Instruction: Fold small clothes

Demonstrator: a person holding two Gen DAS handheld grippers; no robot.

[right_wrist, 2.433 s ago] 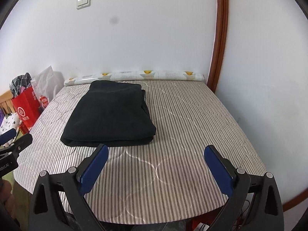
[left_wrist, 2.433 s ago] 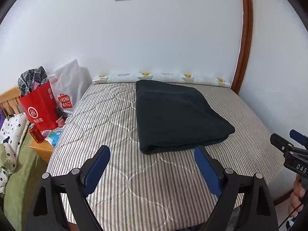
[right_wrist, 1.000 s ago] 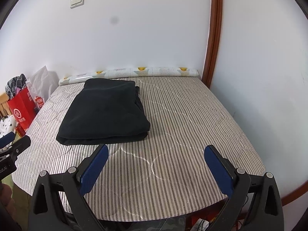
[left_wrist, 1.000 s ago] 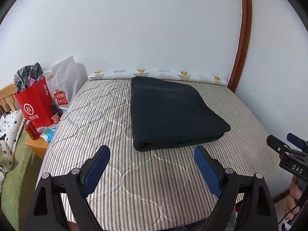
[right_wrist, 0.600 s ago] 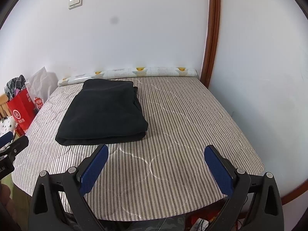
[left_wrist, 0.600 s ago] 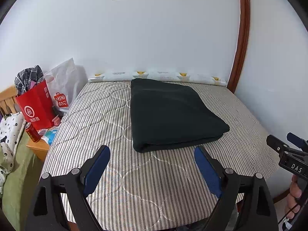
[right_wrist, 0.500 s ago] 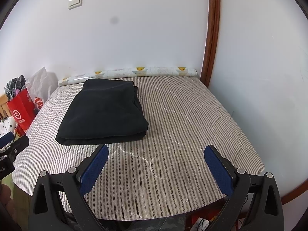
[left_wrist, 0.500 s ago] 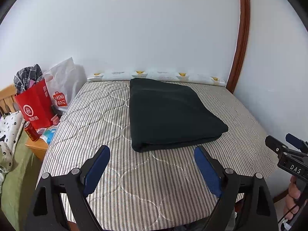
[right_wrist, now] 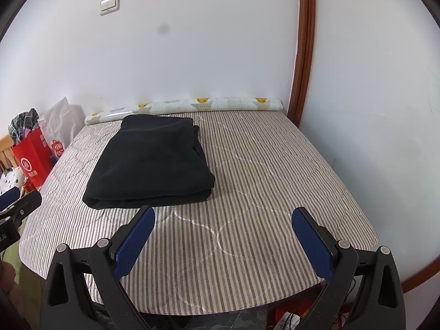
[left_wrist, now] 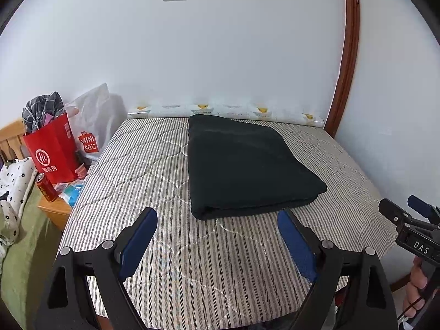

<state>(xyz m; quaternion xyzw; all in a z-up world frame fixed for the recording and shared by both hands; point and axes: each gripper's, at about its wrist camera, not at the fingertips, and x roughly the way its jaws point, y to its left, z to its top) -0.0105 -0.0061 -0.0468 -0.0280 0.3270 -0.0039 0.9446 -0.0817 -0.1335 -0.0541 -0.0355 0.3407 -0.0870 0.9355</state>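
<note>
A dark folded garment (left_wrist: 244, 165) lies flat on the striped mattress (left_wrist: 132, 176), its thick folded edge toward me. My left gripper (left_wrist: 217, 225) hovers open over the mattress just short of that edge, nothing between its blue pads. In the right wrist view the same garment (right_wrist: 151, 162) sits left of centre. My right gripper (right_wrist: 222, 222) is open over bare mattress (right_wrist: 261, 170), to the right of the garment's near corner. The right gripper's tip (left_wrist: 412, 214) shows at the left view's right edge, held by a hand (left_wrist: 418, 280).
A red paper bag (left_wrist: 55, 151) and a white plastic bag (left_wrist: 93, 126) stand left of the bed over a wooden bedside table (left_wrist: 53, 211) with a red can (left_wrist: 46, 187). A patterned roll (left_wrist: 225, 111) lines the far edge by the wall. A wooden door frame (right_wrist: 302, 44) rises at the right.
Both views have shifted slightly since the oldest frames, with the garment a little further off. Over the last second nothing has visibly moved, and both grippers stay open.
</note>
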